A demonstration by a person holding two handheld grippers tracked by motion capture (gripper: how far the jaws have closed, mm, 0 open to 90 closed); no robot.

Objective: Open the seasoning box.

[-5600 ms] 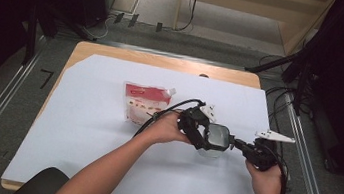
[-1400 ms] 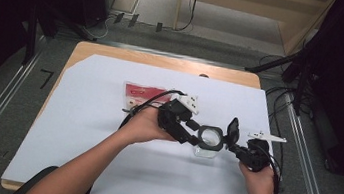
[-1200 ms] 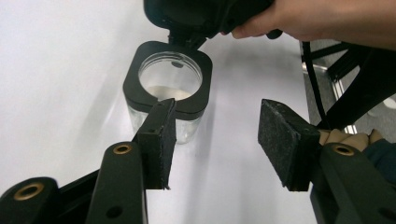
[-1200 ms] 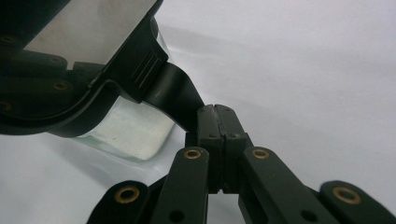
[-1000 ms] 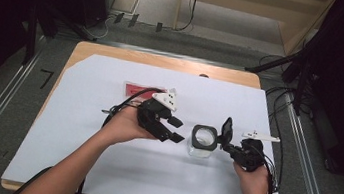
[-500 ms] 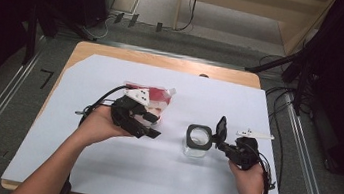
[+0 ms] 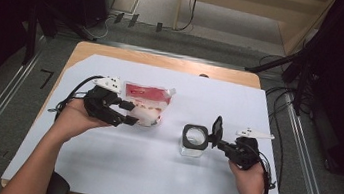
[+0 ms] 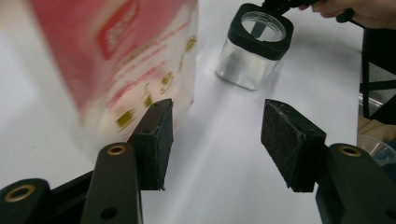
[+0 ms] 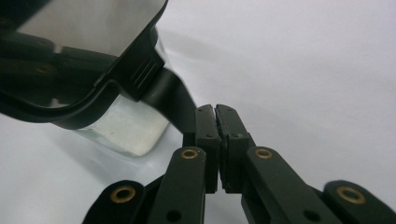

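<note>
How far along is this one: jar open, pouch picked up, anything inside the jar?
Done: the jar stands with its hinged lid flipped up; the right tool, jaws shut, is at the lid. In hand: the left tool, jaws open, is at the red pouch, nothing between its pads. Left: gripping the pouch and bringing it to the jar, which looks empty.
</note>
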